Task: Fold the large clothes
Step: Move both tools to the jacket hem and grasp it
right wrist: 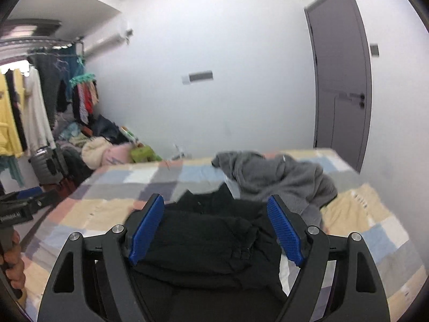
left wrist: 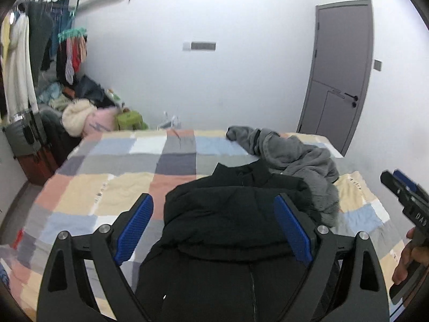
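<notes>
We hold the left gripper and right gripper spread wide, gripping nothing, above the bulky black padded jacket bunched on the patchwork checked bedspread. The crumpled grey fleece garment touches the jacket's far right edge, so we risk snagging it and dragging both.

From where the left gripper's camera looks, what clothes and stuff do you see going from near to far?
Left gripper → black coat → grey fleece → checkered bed cover's far edge → white wall.
</notes>
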Motion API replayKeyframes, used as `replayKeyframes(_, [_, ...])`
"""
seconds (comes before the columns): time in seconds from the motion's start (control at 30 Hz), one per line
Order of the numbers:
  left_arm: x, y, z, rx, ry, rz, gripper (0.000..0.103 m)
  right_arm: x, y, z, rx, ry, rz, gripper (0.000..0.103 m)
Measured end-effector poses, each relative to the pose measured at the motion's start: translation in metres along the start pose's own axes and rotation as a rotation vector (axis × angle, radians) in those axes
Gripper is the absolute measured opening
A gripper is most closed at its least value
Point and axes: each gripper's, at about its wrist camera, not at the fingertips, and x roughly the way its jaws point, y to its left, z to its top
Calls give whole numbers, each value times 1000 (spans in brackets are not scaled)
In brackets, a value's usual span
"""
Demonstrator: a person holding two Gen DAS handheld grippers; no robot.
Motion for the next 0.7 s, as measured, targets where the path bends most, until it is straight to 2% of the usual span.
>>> replayKeyframes(0.13, [-45, -6, -11, -4, -27, -42, 94, -50, 13, 1, -27, -46, 12, 79])
replayKeyframes(0.27, [-75, -11, -39, 13, -8, -72, 95, -80, 12, -20, -18, -30, 26, 79])
replayKeyframes(0.53, [-71, 4, -102, 28, 126, -137, 95, -111, -19, -75, 59, 77, 51, 79])
replayKeyframes(0.7, [-48, 39, -138, -38, 244, -147, 95, -107, -52, -114, 140, 233, 74, 79])
